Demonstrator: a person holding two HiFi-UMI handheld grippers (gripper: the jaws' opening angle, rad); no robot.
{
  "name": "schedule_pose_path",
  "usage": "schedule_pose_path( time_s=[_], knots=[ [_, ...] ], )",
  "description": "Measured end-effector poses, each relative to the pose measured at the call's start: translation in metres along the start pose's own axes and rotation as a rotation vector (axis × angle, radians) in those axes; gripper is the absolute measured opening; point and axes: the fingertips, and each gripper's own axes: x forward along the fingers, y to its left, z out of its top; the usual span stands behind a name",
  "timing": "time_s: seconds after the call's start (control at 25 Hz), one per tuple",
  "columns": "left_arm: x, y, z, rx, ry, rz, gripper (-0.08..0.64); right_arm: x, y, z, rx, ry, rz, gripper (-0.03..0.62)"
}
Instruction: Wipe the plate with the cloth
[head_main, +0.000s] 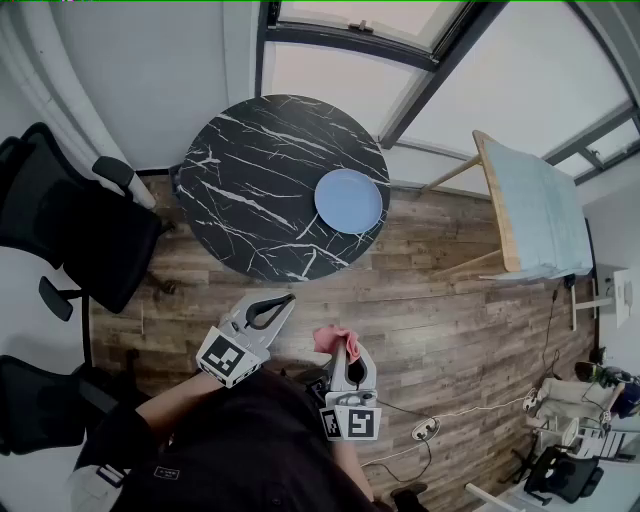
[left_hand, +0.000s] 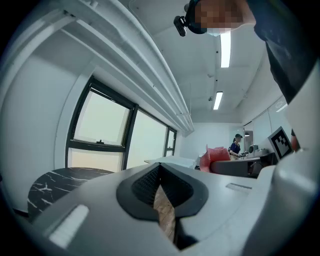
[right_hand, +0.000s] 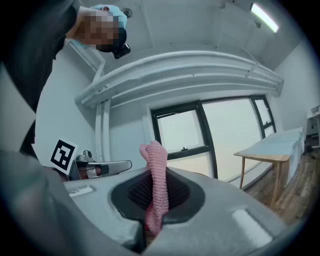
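Note:
A light blue plate (head_main: 349, 200) lies near the right edge of the round black marble table (head_main: 250, 200). Well short of the table, over the wood floor, my right gripper (head_main: 346, 345) is shut on a pink knitted cloth (head_main: 331, 339), which sticks up between its jaws as a pink strip (right_hand: 155, 190) in the right gripper view. To its left my left gripper (head_main: 283, 302) is shut with nothing in it; its jaws meet in the left gripper view (left_hand: 161, 200), where the cloth (left_hand: 214, 156) shows beyond at right. Both grippers point level toward the table.
Black office chairs (head_main: 70, 230) stand left of the table. A wooden-legged table with a pale top (head_main: 535, 205) stands at the right by the window wall. Cables and a power strip (head_main: 425, 430) lie on the floor at lower right. A distant person (left_hand: 235, 145) stands across the room.

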Motion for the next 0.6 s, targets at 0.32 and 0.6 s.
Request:
schedule_pose_path(
  time_s=[0.32, 0.6],
  knots=[
    [0.0042, -0.0039, 0.0032, -0.019, -0.017, -0.007, 0.002, -0.0004, -0.0027, 0.0014, 0.020, 0.002, 0.001, 0.009],
    [0.0018, 0.0042, -0.0017, -0.023, -0.004, -0.020, 0.002, 0.0031, 0.0018, -0.0012, 0.018, -0.005, -0.008, 0.009]
  ],
)
